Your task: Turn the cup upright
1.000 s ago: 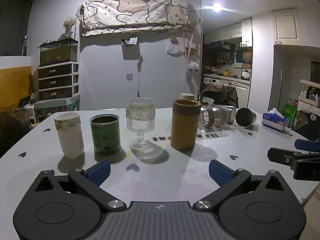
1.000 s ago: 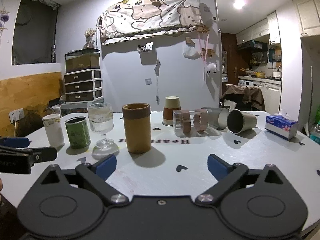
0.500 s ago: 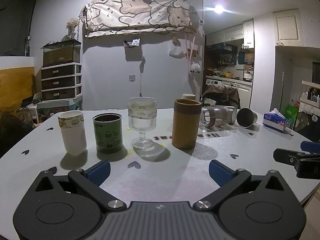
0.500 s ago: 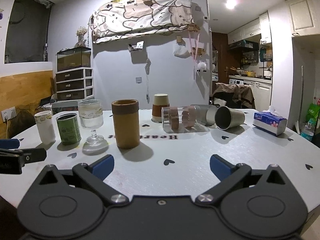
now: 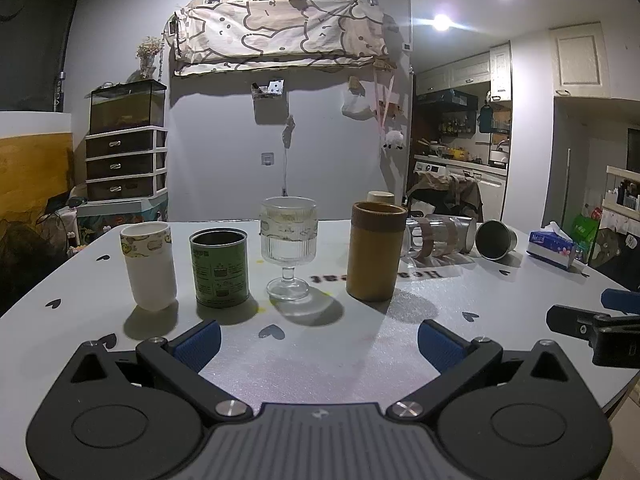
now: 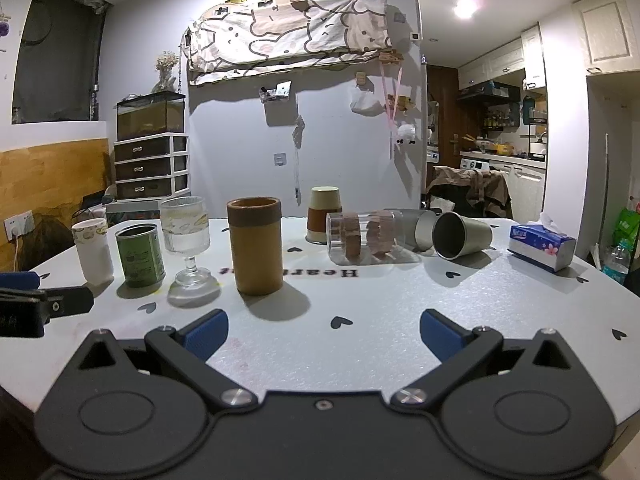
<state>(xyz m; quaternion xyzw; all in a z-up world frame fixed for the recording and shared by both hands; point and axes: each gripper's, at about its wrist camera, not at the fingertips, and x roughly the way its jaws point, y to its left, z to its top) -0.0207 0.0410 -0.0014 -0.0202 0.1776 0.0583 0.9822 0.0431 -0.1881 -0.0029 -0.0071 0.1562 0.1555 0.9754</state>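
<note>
A: What stands around the steel cup (image 6: 462, 235)?

B: It lies on its side at the far right of the worktop (image 6: 380, 320), mouth toward the camera. Touching it on the left lie a grey tumbler (image 6: 412, 227) and a clear glass (image 6: 362, 236); a paper cup (image 6: 325, 214) stands upside down behind. The tissue box (image 6: 542, 247) is near on the right.

A: And in front?

B: The bamboo cup (image 6: 256, 245), goblet (image 6: 186, 240), green tin (image 6: 140, 255) and white cup (image 6: 93, 250) stand in a row at left. The near worktop is bare.

A: The hands?

B: The right hand-held gripper (image 6: 322, 330) and the left hand-held gripper (image 5: 318, 340) are low at the near edge, both spread wide, holding nothing
</note>
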